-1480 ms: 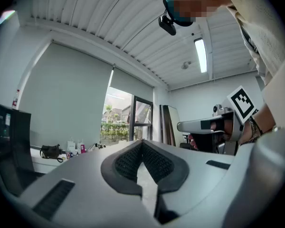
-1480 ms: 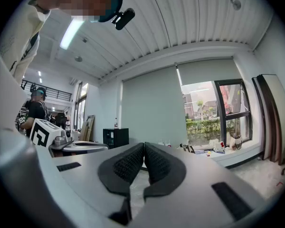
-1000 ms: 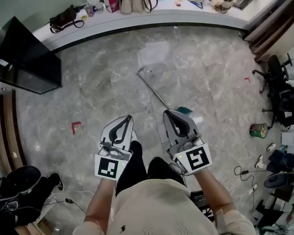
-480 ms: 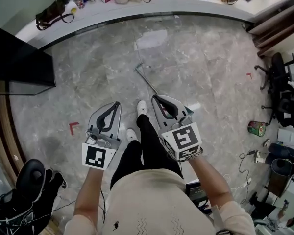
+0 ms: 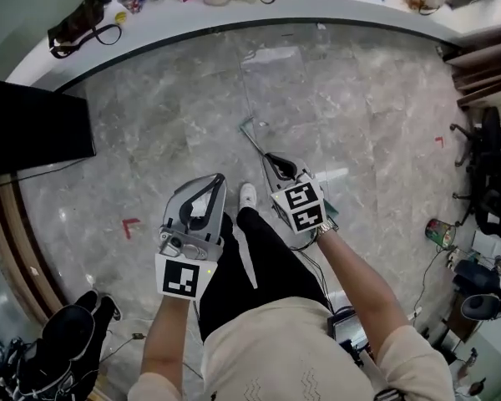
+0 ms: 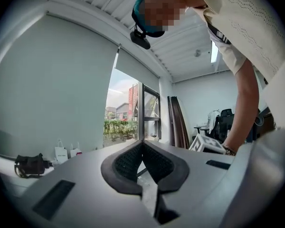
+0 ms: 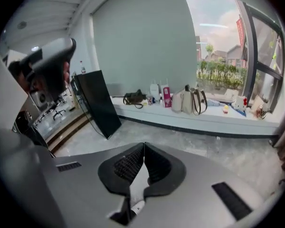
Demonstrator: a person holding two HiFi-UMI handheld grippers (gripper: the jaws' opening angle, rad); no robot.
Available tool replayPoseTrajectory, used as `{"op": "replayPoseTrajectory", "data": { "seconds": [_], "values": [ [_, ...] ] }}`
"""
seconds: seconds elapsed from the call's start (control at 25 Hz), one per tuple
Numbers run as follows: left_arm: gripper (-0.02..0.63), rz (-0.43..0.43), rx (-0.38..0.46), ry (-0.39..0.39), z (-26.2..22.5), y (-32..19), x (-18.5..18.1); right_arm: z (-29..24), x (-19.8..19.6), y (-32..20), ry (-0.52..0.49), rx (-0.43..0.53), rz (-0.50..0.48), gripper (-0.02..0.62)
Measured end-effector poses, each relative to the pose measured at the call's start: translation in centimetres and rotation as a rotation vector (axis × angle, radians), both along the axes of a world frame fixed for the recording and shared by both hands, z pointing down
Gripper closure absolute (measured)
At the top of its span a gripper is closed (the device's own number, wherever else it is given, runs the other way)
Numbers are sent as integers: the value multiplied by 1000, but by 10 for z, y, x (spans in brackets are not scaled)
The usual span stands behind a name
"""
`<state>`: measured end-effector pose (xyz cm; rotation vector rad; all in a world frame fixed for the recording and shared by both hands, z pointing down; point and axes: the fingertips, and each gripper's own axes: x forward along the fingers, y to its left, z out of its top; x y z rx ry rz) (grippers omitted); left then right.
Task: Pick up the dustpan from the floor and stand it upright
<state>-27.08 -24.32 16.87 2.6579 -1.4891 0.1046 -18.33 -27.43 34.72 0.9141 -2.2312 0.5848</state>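
Note:
The dustpan lies on the grey marble floor; its thin metal handle (image 5: 255,139) runs diagonally from a teal tip toward my right gripper, and the pan end is hidden behind that gripper. My right gripper (image 5: 274,159) is shut and empty. It tilts down just over the near part of the handle; I cannot tell if they touch. In the right gripper view its pads (image 7: 133,165) meet at the tips with only floor beyond. My left gripper (image 5: 221,176) hovers left of the person's leg, shut and empty, pointing level; its fingertips (image 6: 154,163) are closed together.
A white shoe (image 5: 247,195) stands between the grippers. A black panel (image 5: 33,128) is on the left, a ledge with bags (image 5: 234,7) at the back, and office chairs (image 5: 493,165) and a green can (image 5: 438,232) on the right. Red tape (image 5: 129,224) marks the floor.
The person stepped forward. Both grippers moved ahead; the right one dropped and tipped downward to the dustpan handle. Both stayed shut.

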Motion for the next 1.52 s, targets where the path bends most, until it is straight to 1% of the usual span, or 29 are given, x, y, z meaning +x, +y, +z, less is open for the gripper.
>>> {"op": "replayPoseTrajectory", "data": {
  "seconds": [0.12, 0.28, 0.4, 0.44, 0.48, 0.52, 0.56, 0.72, 0.84, 0.92, 1.0, 1.08, 1.16, 1.28, 1.36, 1.52],
  "values": [
    [595, 66, -38, -20, 56, -29, -9, 95, -5, -27, 80, -115, 13, 577],
    [595, 104, -106, 16, 164, -64, -17, 225, 6, -49, 194, -224, 38, 577],
    [595, 136, -128, 7, 245, -90, -20, 312, 5, -60, 219, -271, 39, 575],
    [595, 136, -134, 15, 270, -98, -21, 343, 4, -61, 224, -289, 31, 561],
    [595, 134, -139, 29, 295, -104, -22, 375, 3, -61, 231, -310, 18, 505],
    [595, 137, -142, 40, 319, -109, -21, 406, 2, -60, 244, -329, 0, 482],
    [595, 150, -145, 44, 344, -112, -20, 436, 2, -60, 263, -342, -22, 472],
    [595, 222, -180, 28, 441, -109, -20, 547, -7, -51, 329, -373, -98, 471],
    [595, 246, -164, -10, 504, -115, -23, 617, -11, -62, 346, -379, -78, 471],
    [595, 238, -159, -19, 544, -120, -28, 660, -13, -68, 355, -385, -84, 471],
    [595, 227, -153, -27, 583, -126, -32, 702, -17, -71, 374, -396, -130, 471],
    [595, 214, -149, -27, 618, -133, -36, 740, -16, -76, 414, -402, -177, 468],
    [595, 209, -146, -25, 645, -140, -37, 772, -13, -81, 451, -412, -196, 468],
    [595, 205, -133, -23, 668, -145, -36, 805, -10, -82, 476, -428, -201, 468],
    [595, 206, -122, -26, 678, -146, -33, 821, -7, -81, 496, -418, -198, 468],
    [595, 211, -133, -25, 691, -143, -30, 841, -1, -81, 514, -418, -155, 469]
  ]
}}
